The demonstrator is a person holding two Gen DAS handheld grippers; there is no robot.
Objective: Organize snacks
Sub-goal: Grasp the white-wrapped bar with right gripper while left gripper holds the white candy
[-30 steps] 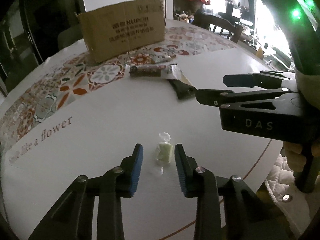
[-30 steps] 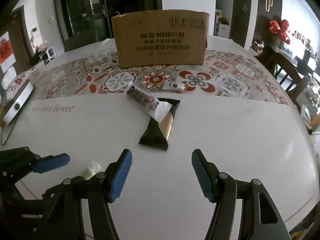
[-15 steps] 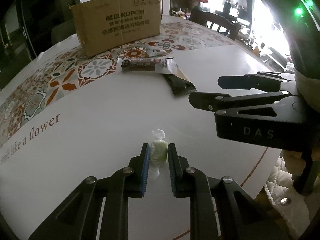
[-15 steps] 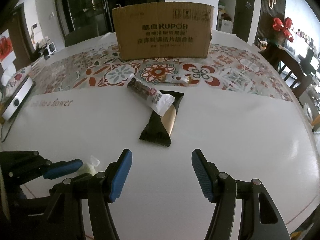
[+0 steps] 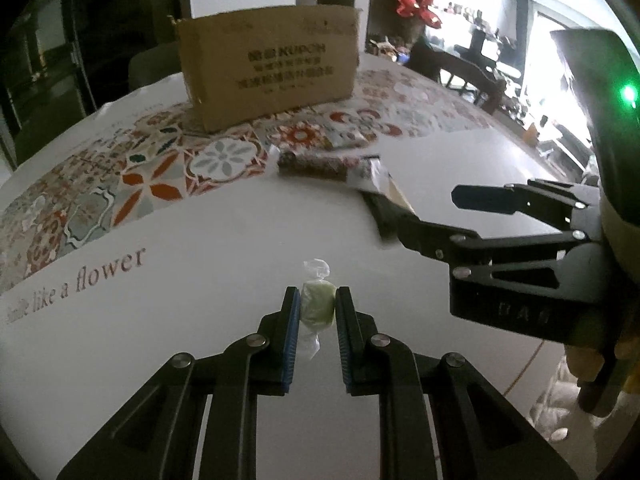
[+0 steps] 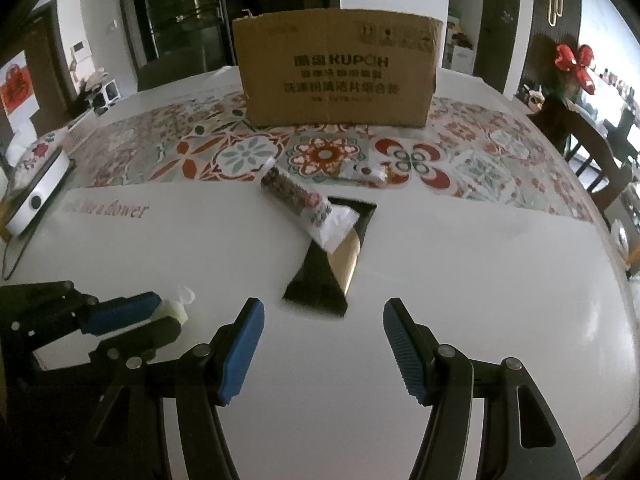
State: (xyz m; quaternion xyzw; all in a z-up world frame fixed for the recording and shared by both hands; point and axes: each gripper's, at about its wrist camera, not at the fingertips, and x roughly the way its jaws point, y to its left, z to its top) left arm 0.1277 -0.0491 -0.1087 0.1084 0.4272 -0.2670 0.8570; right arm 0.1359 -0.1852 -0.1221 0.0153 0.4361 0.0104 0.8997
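The left tongs (image 5: 316, 312) are clenched on a small pale green candy (image 5: 317, 307), its ribbed blue pads pressing both sides; the clear twisted wrapper ends stick out ahead of and behind the pads. In the right wrist view the same candy (image 6: 173, 311) shows as a pale block pinched at the tips of the left tongs (image 6: 160, 312), low over the white surface (image 6: 460, 272). The right tongs (image 6: 323, 340) are released, their blue ribbed pads spread wide over bare white cloth; from the left view the black body of the right tongs (image 5: 428, 216) carries raised letters reading "DAS".

Just beyond the right tongs lies a glossy black snack packet (image 6: 328, 268) with a gold panel and a crimped edge. A longer clear-and-white wrapped bar (image 6: 300, 200), dark and speckled at one end, rests across the top of that packet. A little farther, a small white sachet (image 6: 366, 172) lies on the patterned band. Printed on the white part of the cloth is "like a flower" (image 5: 76, 284) in brown script.

The floral tile pattern (image 6: 248, 152) runs in red, teal and grey across the cloth. At the far side stands a brown cardboard box (image 6: 338, 74) printed "KUPOH" above lines of Chinese characters; its contents cannot be seen. A round white appliance (image 6: 34, 184) with a floral top sits at the left edge.
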